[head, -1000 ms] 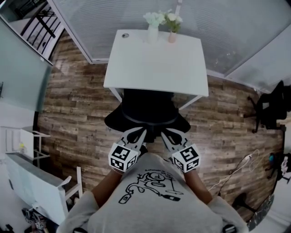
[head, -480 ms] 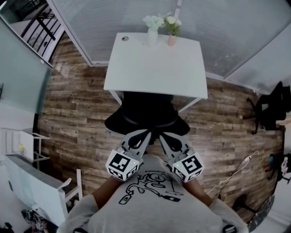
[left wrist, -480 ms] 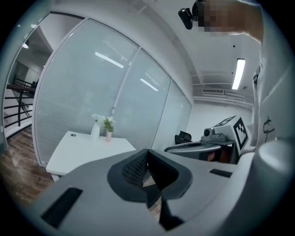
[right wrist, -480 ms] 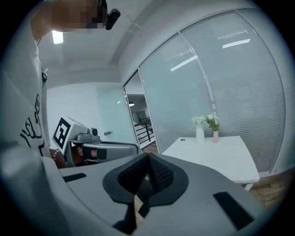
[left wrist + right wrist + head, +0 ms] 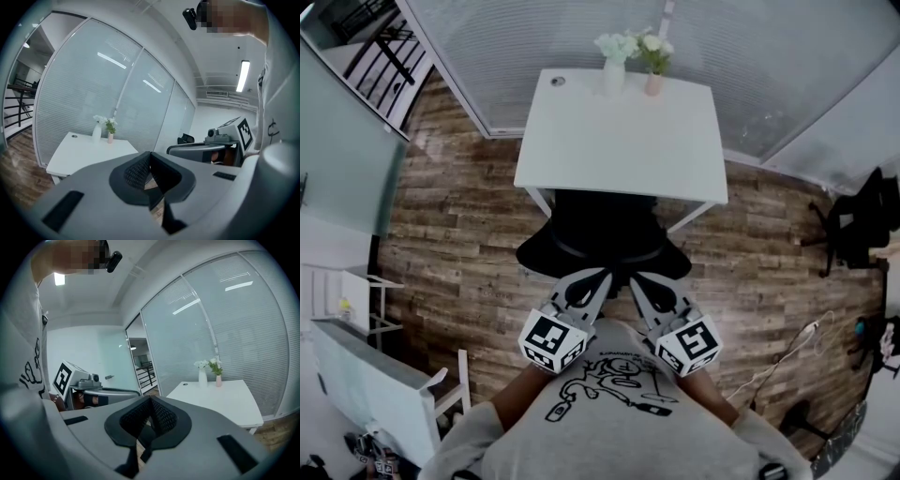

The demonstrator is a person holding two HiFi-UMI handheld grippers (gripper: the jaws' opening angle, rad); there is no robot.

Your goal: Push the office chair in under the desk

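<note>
- At the lower middle of the head view, the left gripper [image 5: 596, 276] and the right gripper [image 5: 636, 279] are side by side, and both point up the frame.
- Both grippers are clenched: in each gripper view the jaws meet and nothing is between them.
- Their tips lie just at the near edge of the office chair [image 5: 605, 230]; I cannot tell if they touch it.
- The black chair is at the centre of the frame. Its front part is hidden under the white desk [image 5: 619, 141] and its back sticks out on the near side.
- I judge the task nearly done; perhaps one short push is left, or none.
- At the upper edge of the desk are a white vase [image 5: 614, 75] with white flowers and a small pink vase [image 5: 653, 82] with a green plant.
</note>
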